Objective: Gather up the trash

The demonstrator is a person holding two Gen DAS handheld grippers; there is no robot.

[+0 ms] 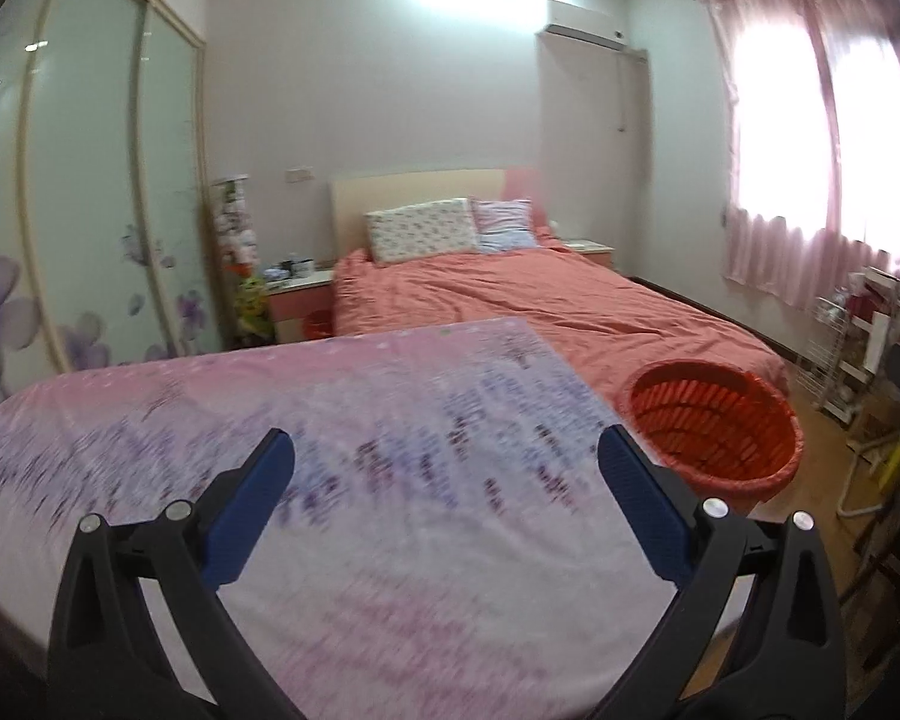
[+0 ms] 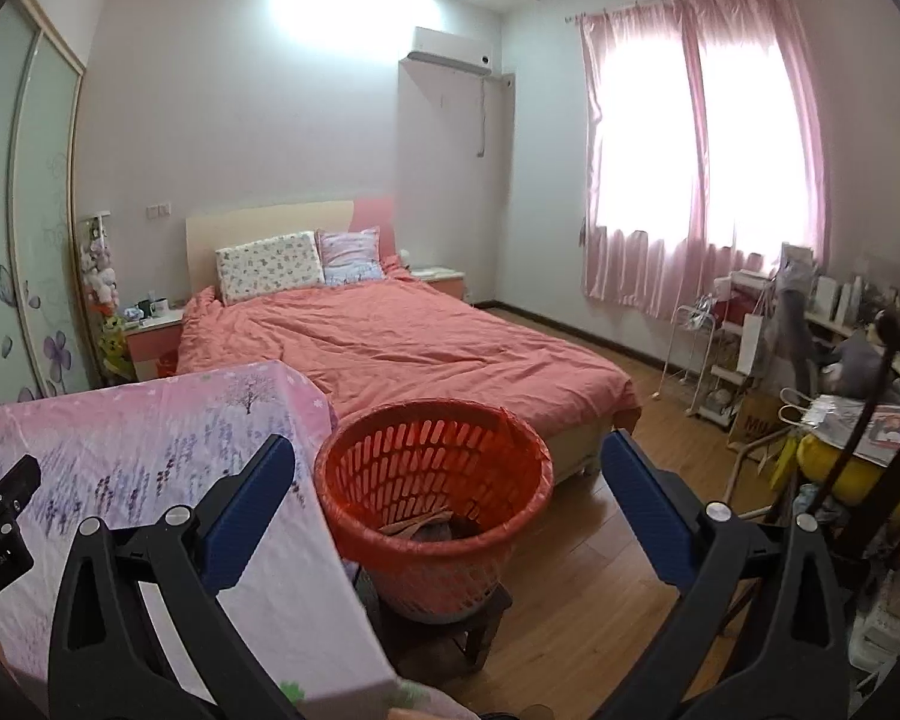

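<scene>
Trash (image 2: 429, 528) in red basket (image 2: 354, 450)

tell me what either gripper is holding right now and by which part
Nothing is held: the left gripper and right gripper are both open, empty.

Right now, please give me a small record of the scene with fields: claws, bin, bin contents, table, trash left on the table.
left claw: open, empty, over the table
right claw: open, empty, facing the bin
bin: red slotted plastic basket with a red liner, on a dark low stool beside the table
bin contents: a few brownish pieces at the bottom, unclear
table: pink and lavender flowered tablecloth
trash on table: none visible
</scene>
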